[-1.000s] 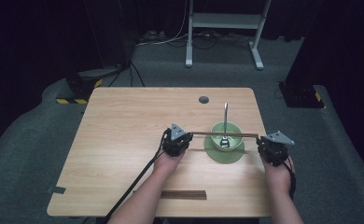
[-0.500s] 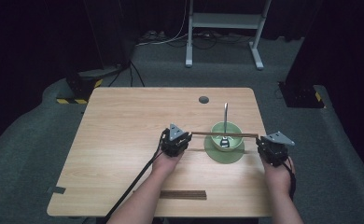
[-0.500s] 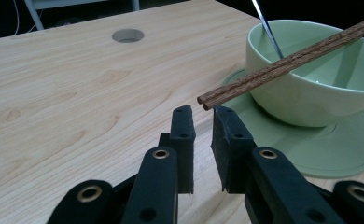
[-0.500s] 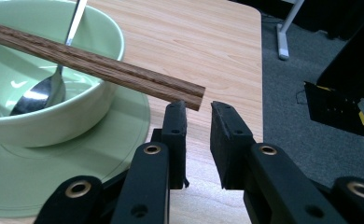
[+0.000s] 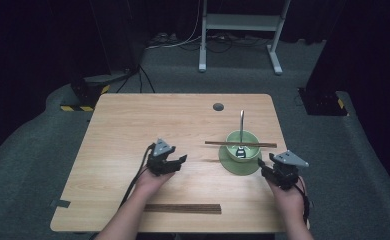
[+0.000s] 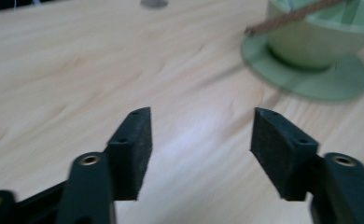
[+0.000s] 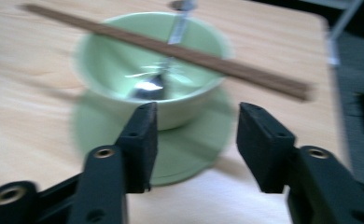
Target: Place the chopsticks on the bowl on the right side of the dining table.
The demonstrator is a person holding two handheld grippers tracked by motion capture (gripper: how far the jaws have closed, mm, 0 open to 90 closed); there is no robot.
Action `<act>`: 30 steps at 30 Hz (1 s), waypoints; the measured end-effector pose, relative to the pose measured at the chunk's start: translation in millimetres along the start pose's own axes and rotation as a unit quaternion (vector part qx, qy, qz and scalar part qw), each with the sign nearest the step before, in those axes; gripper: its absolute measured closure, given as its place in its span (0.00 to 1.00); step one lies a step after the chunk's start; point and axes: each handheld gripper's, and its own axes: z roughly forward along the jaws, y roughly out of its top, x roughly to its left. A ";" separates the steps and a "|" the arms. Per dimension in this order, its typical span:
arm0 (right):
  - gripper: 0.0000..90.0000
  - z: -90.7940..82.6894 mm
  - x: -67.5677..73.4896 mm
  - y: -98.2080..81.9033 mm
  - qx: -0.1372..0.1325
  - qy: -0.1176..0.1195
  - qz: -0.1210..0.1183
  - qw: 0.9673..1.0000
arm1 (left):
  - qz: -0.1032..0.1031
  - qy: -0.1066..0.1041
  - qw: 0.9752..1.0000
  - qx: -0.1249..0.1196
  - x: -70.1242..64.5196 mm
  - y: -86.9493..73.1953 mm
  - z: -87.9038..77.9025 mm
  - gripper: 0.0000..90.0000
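- One pair of brown chopsticks (image 5: 240, 144) lay level across the rim of the green bowl (image 5: 243, 149), ends overhanging both sides, toward the right edge of the table (image 5: 133, 120) and about midway between its near and far edges.
- They looked light, stiff and thin, likely to roll or slide off the rim at a nudge; an overhanging end offered the best hold, pinched across both sticks.
- Inside the bowl a metal spoon (image 5: 241, 131) leaned, handle toward the far edge; the bowl stood on a green saucer (image 5: 230, 166), both probably hard, smooth and breakable.
- Right gripper (image 5: 274, 169) sat just beside the saucer's near-right side, jaws having just opened, nothing between them.
- Left gripper (image 5: 179, 163) hovered well apart from the bowl, nearer the table's middle, its jaws likewise just opened and empty.
- Along the near edge lay a dark wooden strip (image 5: 183, 208).
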 end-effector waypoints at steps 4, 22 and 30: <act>0.43 -1.0 28.0 -6.6 0.010 0.055 0.003 0.998 | -0.001 0.018 0.999 0.032 24.5 -33.9 -40.5 0.30; 0.29 29.7 84.6 -37.3 0.093 0.061 -0.025 0.993 | -0.026 0.083 0.992 0.089 68.9 -115.8 -108.7 0.13; 0.29 31.0 87.2 -36.5 0.095 0.058 -0.017 0.994 | -0.025 0.081 0.992 0.089 68.7 -116.1 -109.1 0.13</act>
